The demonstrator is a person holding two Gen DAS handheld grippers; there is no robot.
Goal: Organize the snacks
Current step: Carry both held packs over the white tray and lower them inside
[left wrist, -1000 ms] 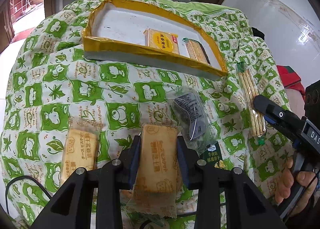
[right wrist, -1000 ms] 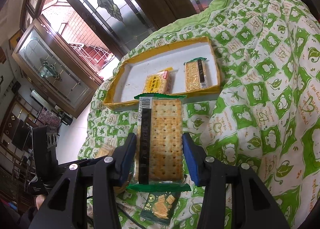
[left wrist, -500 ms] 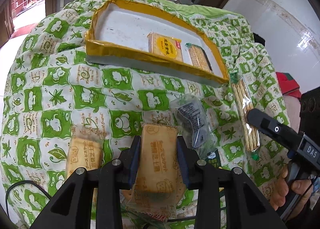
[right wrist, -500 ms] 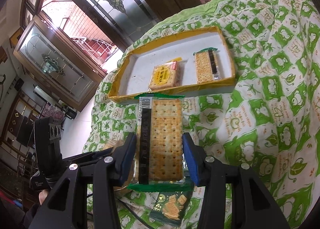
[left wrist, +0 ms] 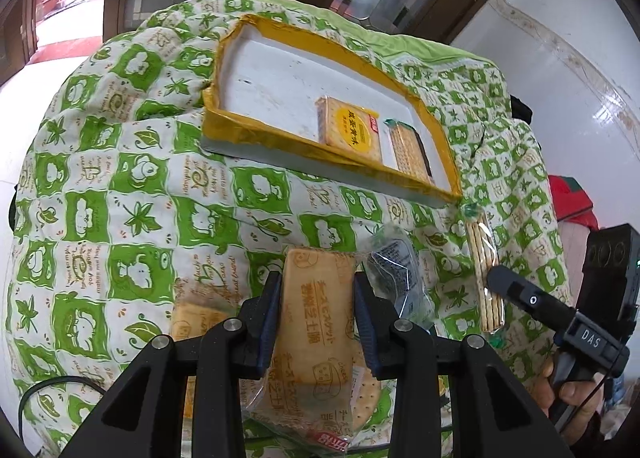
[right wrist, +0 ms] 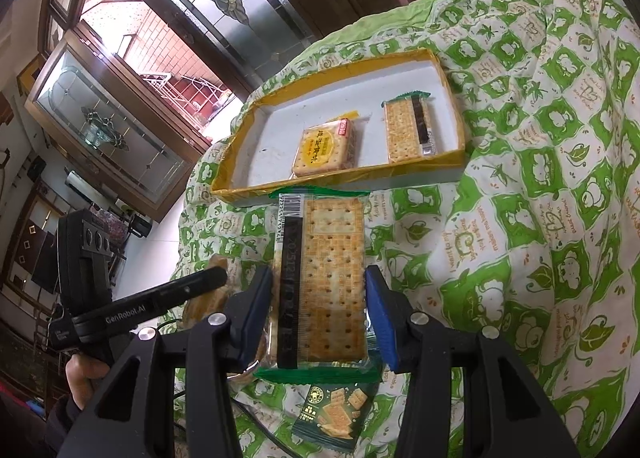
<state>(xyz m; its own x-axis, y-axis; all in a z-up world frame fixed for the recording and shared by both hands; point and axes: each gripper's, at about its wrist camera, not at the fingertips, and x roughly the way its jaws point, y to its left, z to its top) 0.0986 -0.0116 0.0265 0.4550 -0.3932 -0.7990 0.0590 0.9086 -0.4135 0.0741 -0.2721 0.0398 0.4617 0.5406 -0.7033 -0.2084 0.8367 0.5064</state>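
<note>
My left gripper [left wrist: 316,318] is shut on a tan cheese-biscuit pack [left wrist: 314,322], held above the green quilt. My right gripper [right wrist: 320,306] is shut on a clear cracker pack with green ends [right wrist: 324,278], also held in the air. The yellow-rimmed white tray [left wrist: 264,139] [right wrist: 236,187] lies ahead and holds a yellow biscuit pack [left wrist: 352,129] [right wrist: 322,147] and a cracker pack [left wrist: 410,153] [right wrist: 408,129]. The right gripper shows at the right of the left wrist view with its crackers edge-on [left wrist: 486,282].
On the quilt lie a second tan biscuit pack [left wrist: 192,314], a clear pack with dark print [left wrist: 396,278] and a dark green cracker pack [right wrist: 332,414]. A round biscuit [left wrist: 366,398] lies under my left gripper. Doors and glass panels stand behind.
Both grippers have lifted and moved toward the tray with their packs. The tray looks nearer and larger in both views.
</note>
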